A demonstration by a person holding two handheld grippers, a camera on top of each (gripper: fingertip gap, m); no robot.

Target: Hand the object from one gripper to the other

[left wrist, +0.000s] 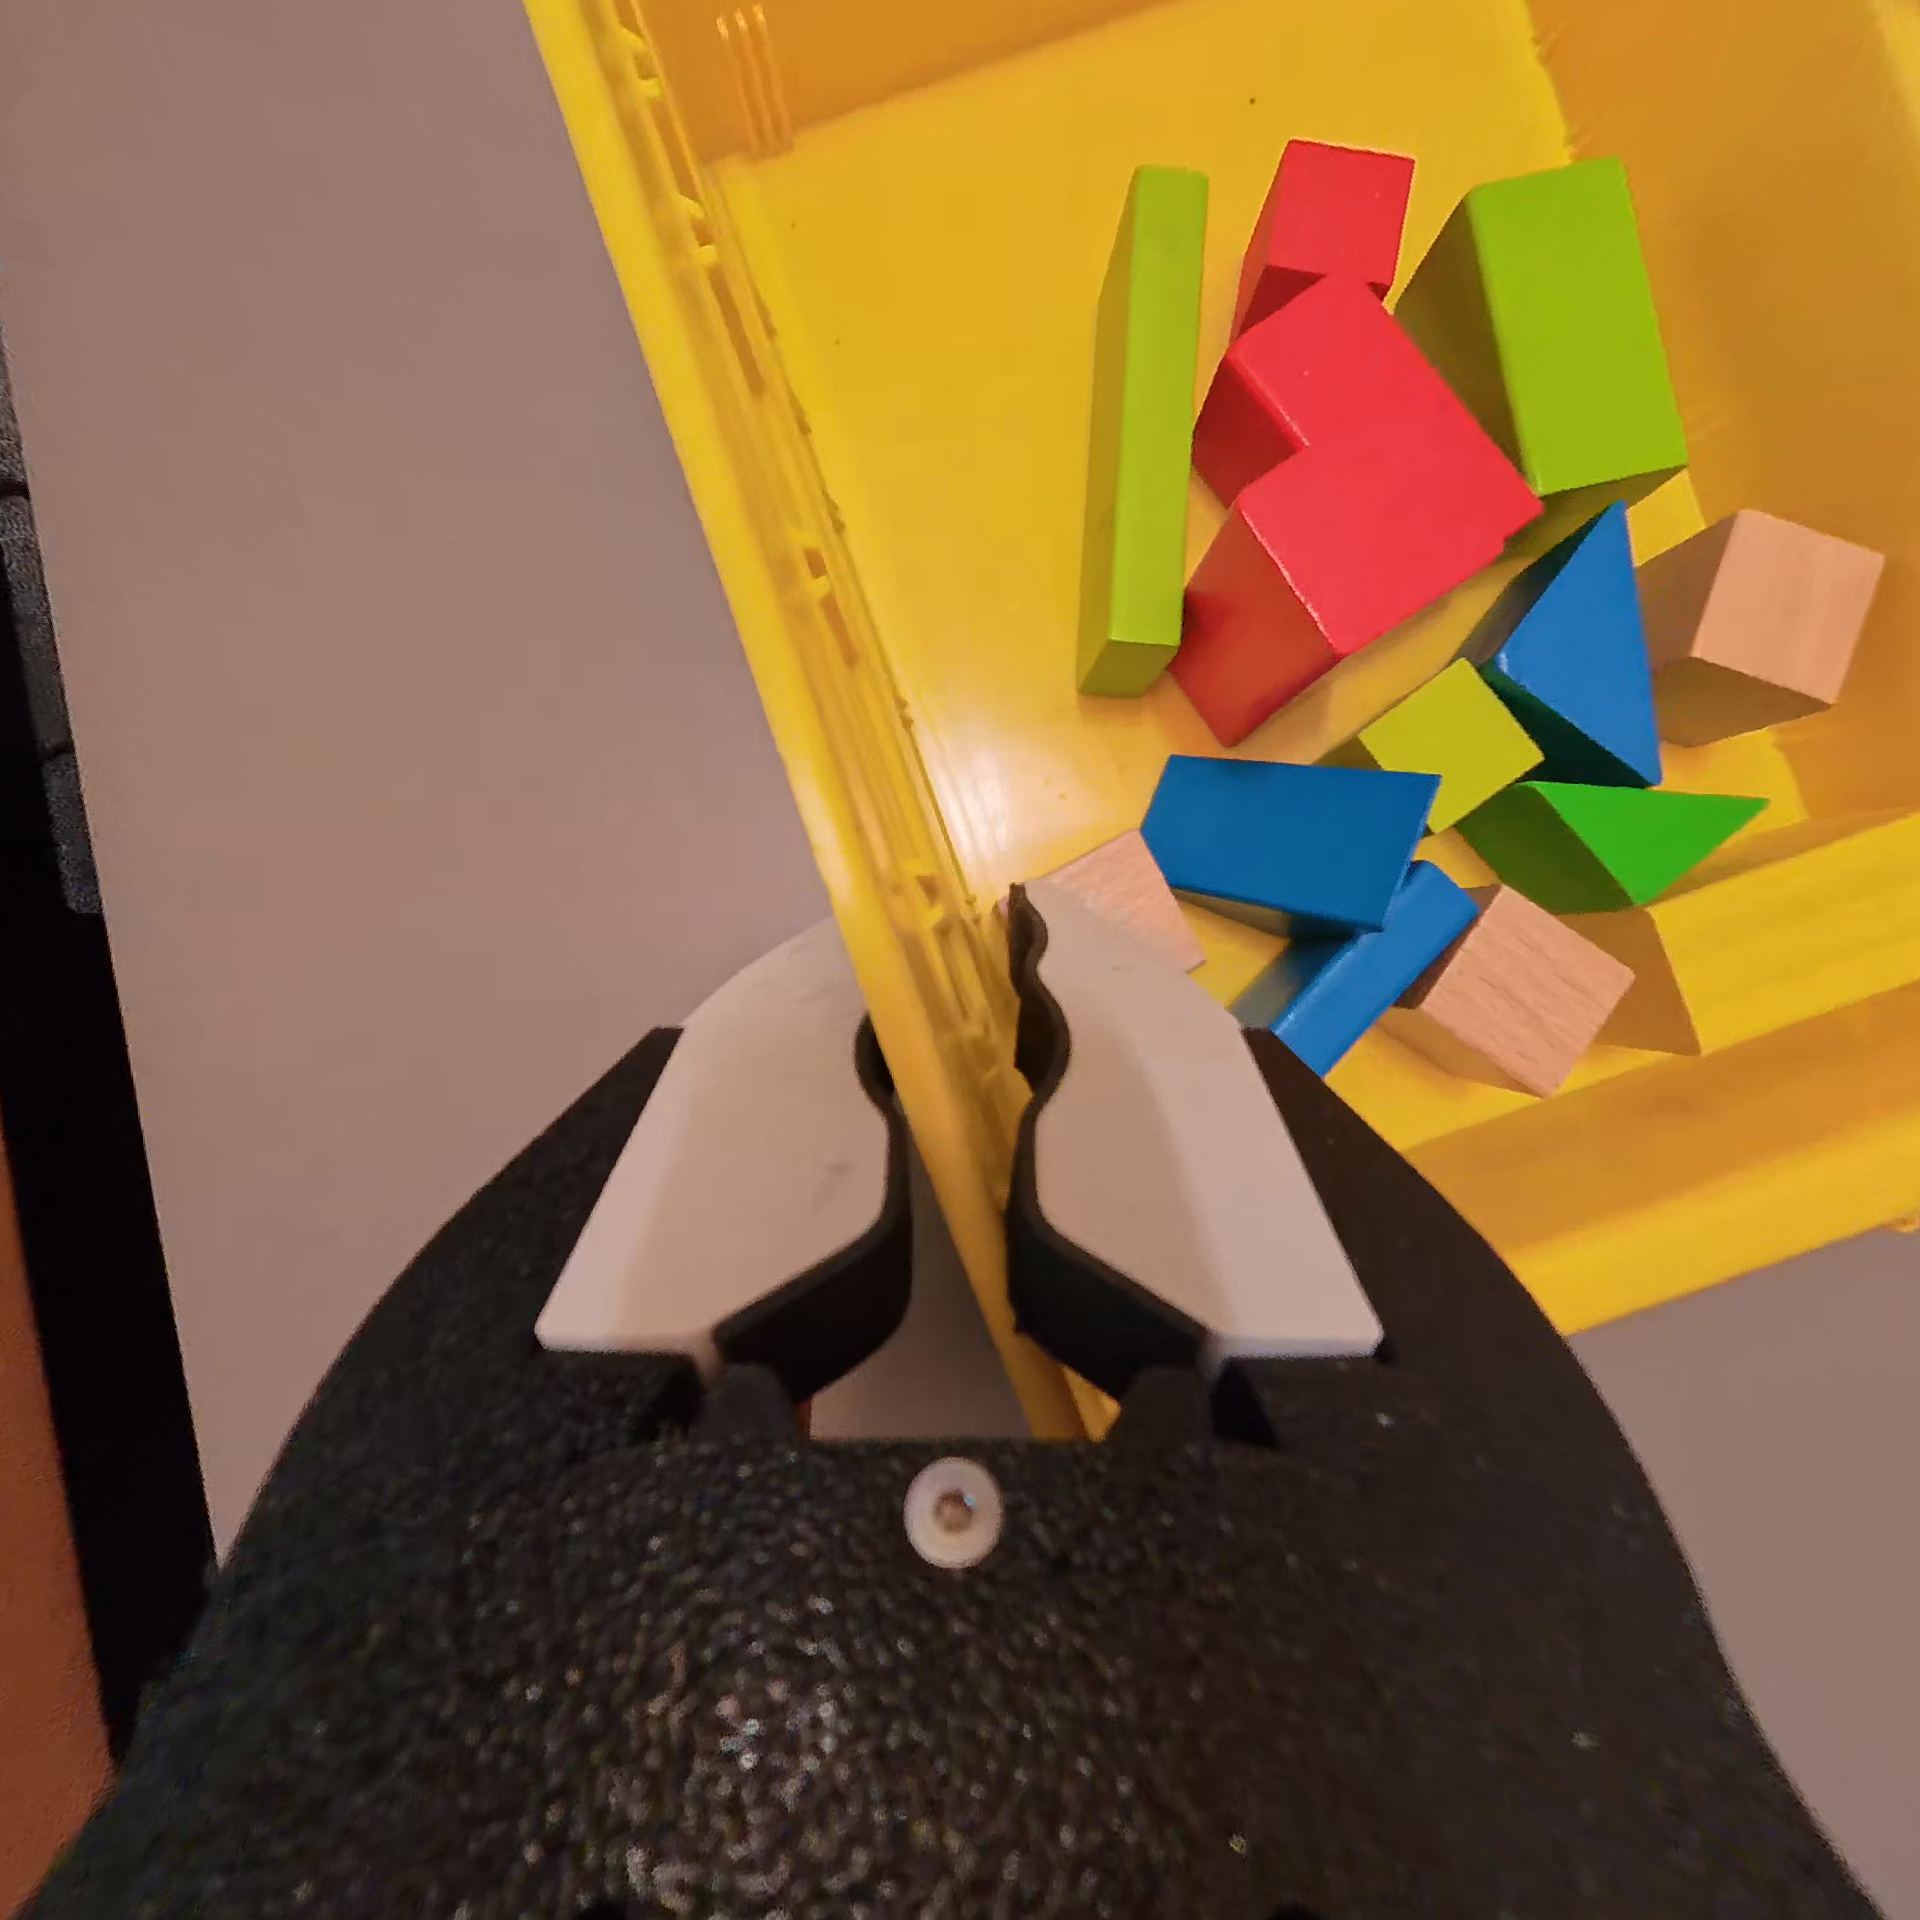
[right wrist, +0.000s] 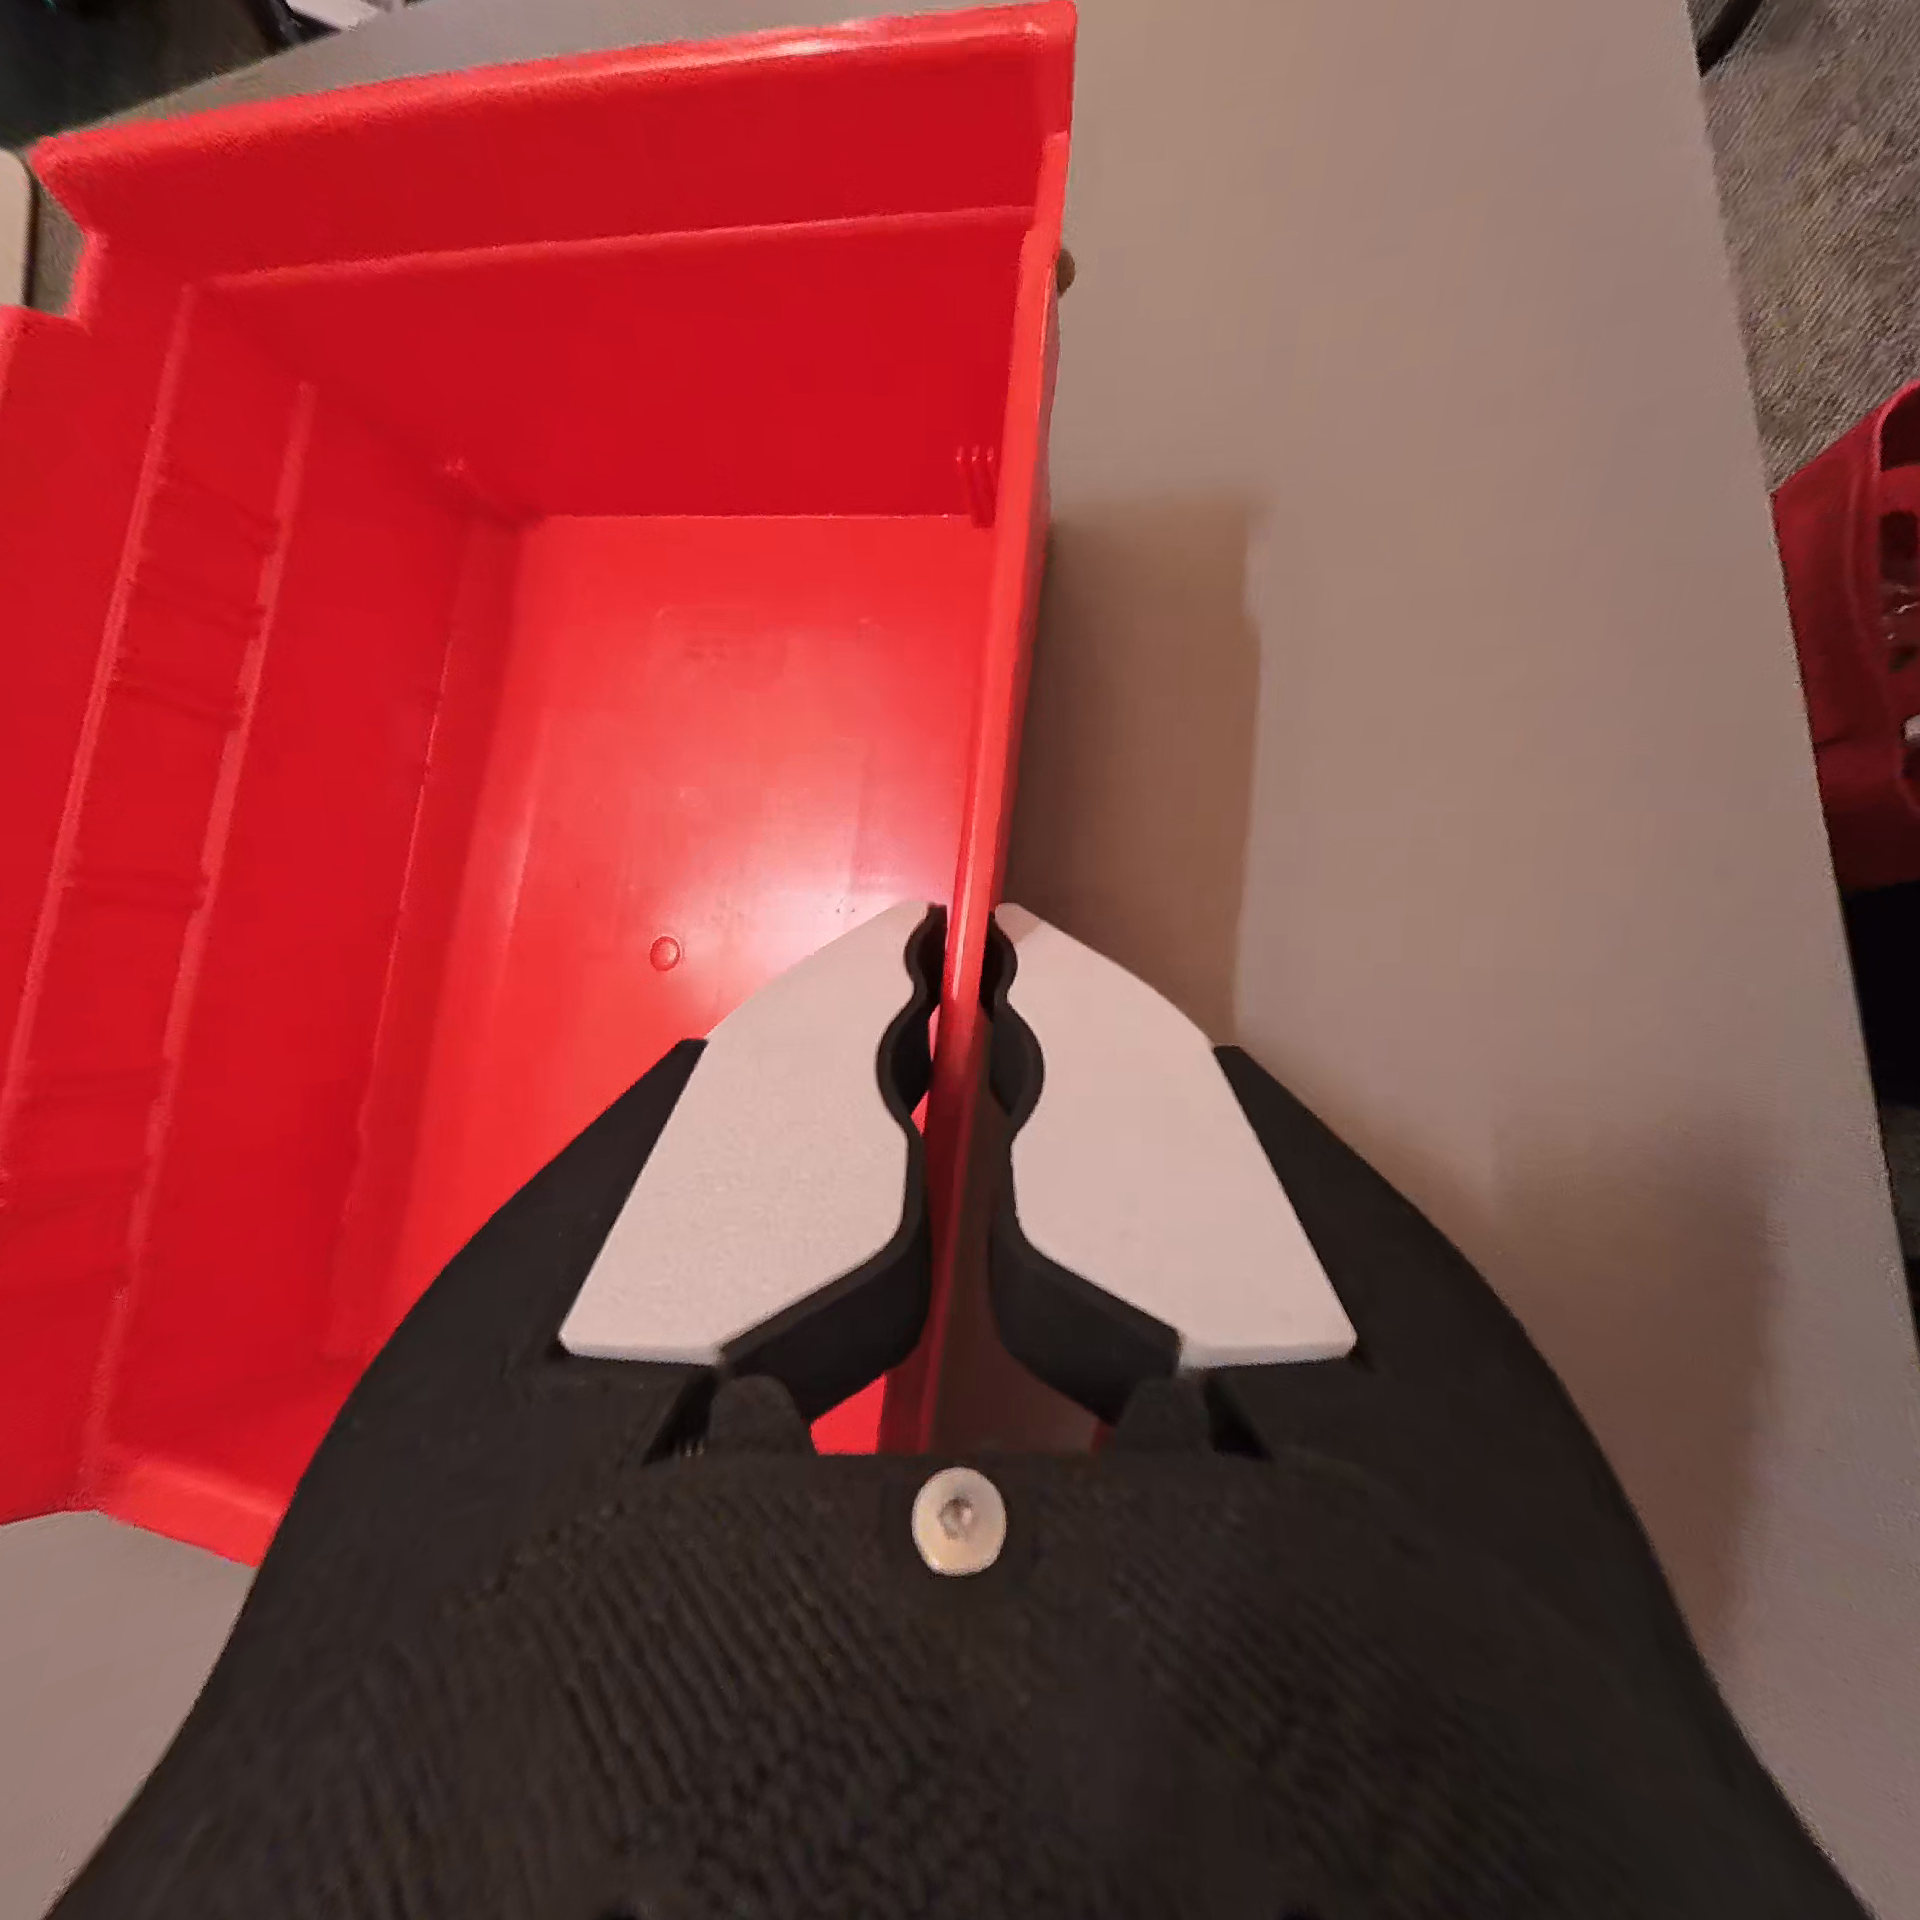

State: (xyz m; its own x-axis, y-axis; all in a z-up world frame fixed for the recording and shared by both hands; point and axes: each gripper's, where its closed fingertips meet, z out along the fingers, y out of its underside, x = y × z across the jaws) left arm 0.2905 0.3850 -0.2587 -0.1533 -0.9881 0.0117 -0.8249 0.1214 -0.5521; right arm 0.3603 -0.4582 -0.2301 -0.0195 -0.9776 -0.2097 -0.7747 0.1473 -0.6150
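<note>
A: Where's the object to be handed over?

B: None is picked out yet, by my reading. The candidates are the wooden blocks (left wrist: 1382, 582), red, green, blue and plain wood, piled inside the yellow bin (left wrist: 935, 520). No block is in either gripper.

A: So what are the tongs doing?

B: The left gripper (left wrist: 940, 997) is clamped on the yellow bin's side wall, one finger outside, one finger (left wrist: 1091, 997) inside just beside a plain wooden block (left wrist: 1132, 894). The right gripper (right wrist: 964, 935) is pinched on the side wall of an empty red bin (right wrist: 520, 727), pads pressed on both faces.

A: Which step is that?

B: I'd judge it as setting out the bins, before any handover. Next, one gripper must let go of its wall, reach into the yellow bin and grip a single block, then present it so the other can take a free face.

A: And around the bins?

B: A pale grey tabletop (right wrist: 1455, 623) beneath both; beyond the red bin's far side, carpet (right wrist: 1808, 156) and a red crate-like object (right wrist: 1860, 644).
</note>
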